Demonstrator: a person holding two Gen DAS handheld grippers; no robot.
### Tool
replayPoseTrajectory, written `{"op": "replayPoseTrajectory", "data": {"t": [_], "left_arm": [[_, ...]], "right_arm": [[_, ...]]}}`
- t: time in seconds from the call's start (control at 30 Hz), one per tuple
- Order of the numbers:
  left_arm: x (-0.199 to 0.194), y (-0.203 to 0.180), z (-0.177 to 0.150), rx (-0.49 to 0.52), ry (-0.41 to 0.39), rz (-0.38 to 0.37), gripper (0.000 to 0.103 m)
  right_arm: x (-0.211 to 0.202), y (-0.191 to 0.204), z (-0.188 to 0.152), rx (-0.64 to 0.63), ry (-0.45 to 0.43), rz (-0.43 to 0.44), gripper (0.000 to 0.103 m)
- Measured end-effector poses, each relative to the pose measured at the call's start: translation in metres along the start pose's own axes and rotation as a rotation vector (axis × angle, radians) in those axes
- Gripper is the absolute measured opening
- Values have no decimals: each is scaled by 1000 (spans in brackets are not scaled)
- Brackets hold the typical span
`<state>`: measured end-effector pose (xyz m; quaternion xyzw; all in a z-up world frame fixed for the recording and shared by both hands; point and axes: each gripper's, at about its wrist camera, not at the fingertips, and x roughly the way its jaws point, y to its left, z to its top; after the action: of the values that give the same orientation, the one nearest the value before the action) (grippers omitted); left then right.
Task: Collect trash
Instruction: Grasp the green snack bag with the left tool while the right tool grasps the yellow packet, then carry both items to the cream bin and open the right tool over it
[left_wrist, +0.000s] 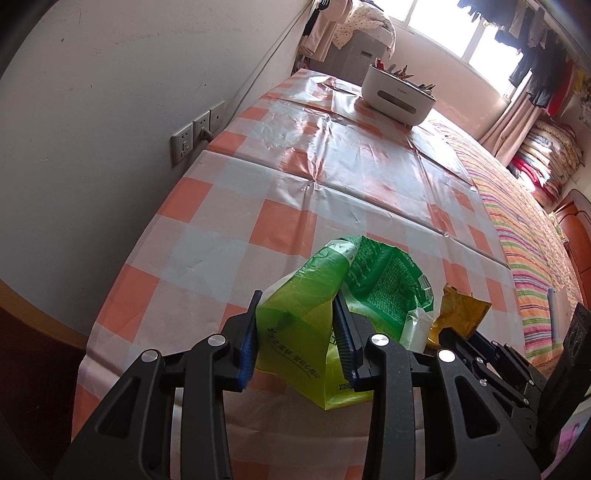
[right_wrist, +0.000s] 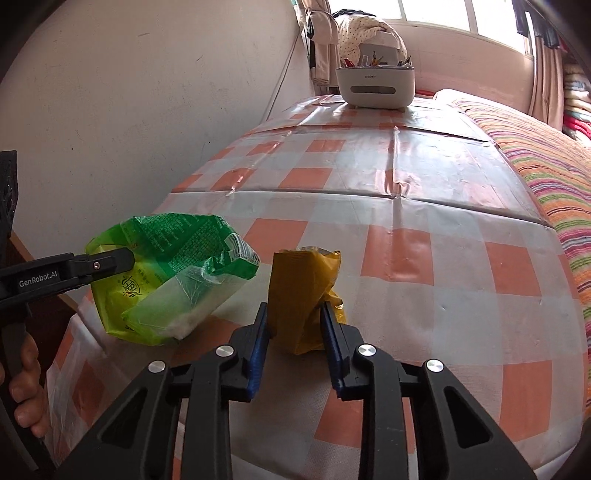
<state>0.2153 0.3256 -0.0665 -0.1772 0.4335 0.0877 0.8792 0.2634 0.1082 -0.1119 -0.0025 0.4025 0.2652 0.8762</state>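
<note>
Two empty snack bags are held above the worktop (right_wrist: 424, 236), one in each gripper. The left gripper (left_wrist: 297, 325) has its fingers (left_wrist: 248, 350) clamped on a crumpled green bag (left_wrist: 306, 317); the thin plastic is pinched flat between the blue pads, and the bag's open, printed top flares out beyond the fingertips. From the right wrist view the same green bag (right_wrist: 166, 280) hangs clear of the checked cloth, with a clear window patch sagging at its lower edge and the left gripper (right_wrist: 110, 264) coming in from the left edge of the picture, a hand (right_wrist: 26, 384) wrapped round its handle.

The right gripper (right_wrist: 293, 321) has its fingers (right_wrist: 258, 343) closed on a crumpled yellow bag (right_wrist: 304, 291), which stands upright between the pads, its torn top pointing up. In the left wrist view that yellow bag (left_wrist: 460, 314) shows just to the right of the green one, near it; whether the two touch I cannot tell.

The worktop is covered with an orange and white checked plastic cloth, creased along its folds. At its far end sits a white tub (right_wrist: 375, 86) with pens and small items standing in it. A striped blanket (right_wrist: 546, 173) lies along the right side of the cloth, and wall sockets (left_wrist: 197, 134) are on the wall to the left.
</note>
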Motion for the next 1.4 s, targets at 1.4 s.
{"op": "replayPoseTrajectory", "data": {"t": [1.4], "left_arm": [[-46,-164,-108,370,11,-192,34]], "right_arm": [[-197,-114,-145,306,-197,-139,16]]}}
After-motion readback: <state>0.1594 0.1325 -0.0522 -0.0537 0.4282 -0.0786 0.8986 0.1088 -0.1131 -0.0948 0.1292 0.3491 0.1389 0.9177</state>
